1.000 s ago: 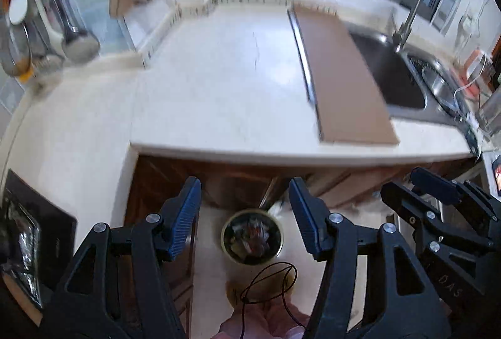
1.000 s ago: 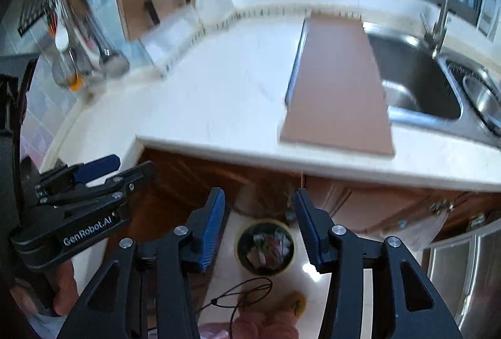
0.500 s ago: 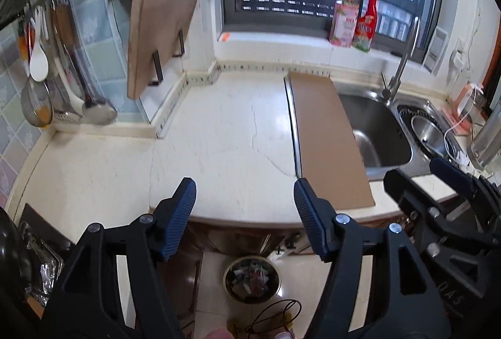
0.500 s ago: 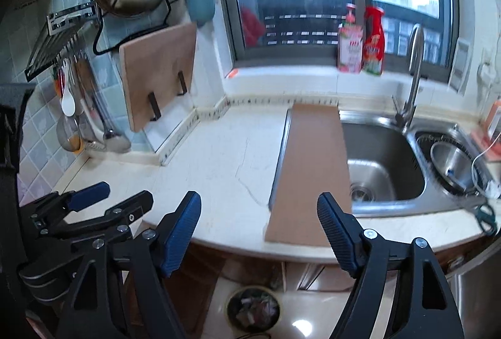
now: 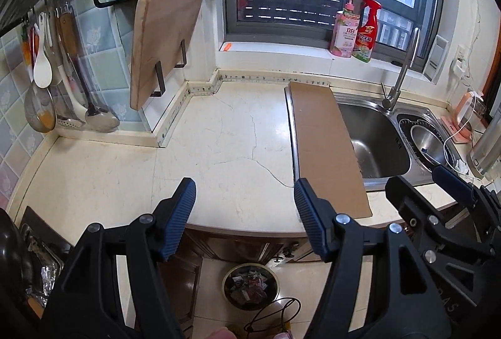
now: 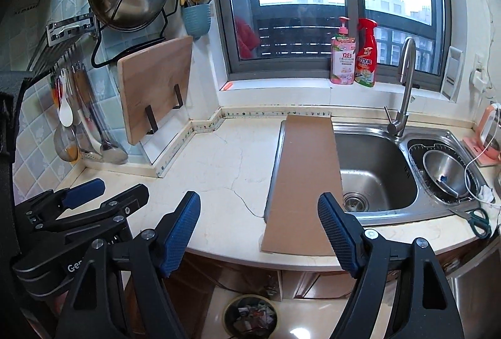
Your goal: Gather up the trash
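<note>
A round trash bin [image 5: 250,285] with wrappers inside stands on the floor below the counter edge; it also shows in the right wrist view [image 6: 250,316]. My left gripper [image 5: 245,193] is open and empty above the counter's front edge. My right gripper [image 6: 259,207] is open and empty, held to the right of the left one. A flat brown cardboard sheet [image 5: 325,148] lies on the counter [image 5: 219,138] over the sink's left rim, also in the right wrist view [image 6: 305,179]. No loose trash shows on the counter.
A steel sink [image 6: 375,176] with a tap [image 6: 404,88] is at right, a bowl [image 6: 444,170] in its side basin. Scissors [image 6: 472,218] lie at the front right. A cutting board [image 5: 162,44] and hanging utensils [image 5: 56,76] stand at left. Two bottles [image 6: 353,57] stand on the windowsill.
Both grippers rose and tilted up from looking down at the bin to facing the counter and window. The right jaws opened wider.
</note>
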Available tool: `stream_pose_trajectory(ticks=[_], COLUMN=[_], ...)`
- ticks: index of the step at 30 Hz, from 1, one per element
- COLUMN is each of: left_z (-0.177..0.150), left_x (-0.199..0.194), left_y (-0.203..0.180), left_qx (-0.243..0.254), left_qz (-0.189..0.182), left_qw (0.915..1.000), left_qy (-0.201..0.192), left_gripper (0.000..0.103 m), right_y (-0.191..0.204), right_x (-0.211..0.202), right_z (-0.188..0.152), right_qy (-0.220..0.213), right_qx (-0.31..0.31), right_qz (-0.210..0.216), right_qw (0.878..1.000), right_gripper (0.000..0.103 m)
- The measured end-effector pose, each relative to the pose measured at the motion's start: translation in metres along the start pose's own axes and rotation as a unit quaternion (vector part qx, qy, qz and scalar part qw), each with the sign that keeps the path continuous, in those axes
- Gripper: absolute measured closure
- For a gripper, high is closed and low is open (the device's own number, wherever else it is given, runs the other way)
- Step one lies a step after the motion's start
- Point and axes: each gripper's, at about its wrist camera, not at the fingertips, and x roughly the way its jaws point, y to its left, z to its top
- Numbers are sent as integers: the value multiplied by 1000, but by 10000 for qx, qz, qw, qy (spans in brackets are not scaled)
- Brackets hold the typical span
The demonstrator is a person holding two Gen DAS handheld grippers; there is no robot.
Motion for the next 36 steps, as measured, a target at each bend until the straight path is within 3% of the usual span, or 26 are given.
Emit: stream_pose_trajectory(ticks=[36], left_z=[-13], left_x=[10], left_y=[-12], left_qx=[-170], left_qz=[248], left_qw=[9995], left_qy=[12], left_gripper=[40], right_y=[-1], right_x=[10], right_z=[-5], right_qy=[-12], right_qx=[59], right_qz=[3], right_qw=[10000], right_gripper=[24])
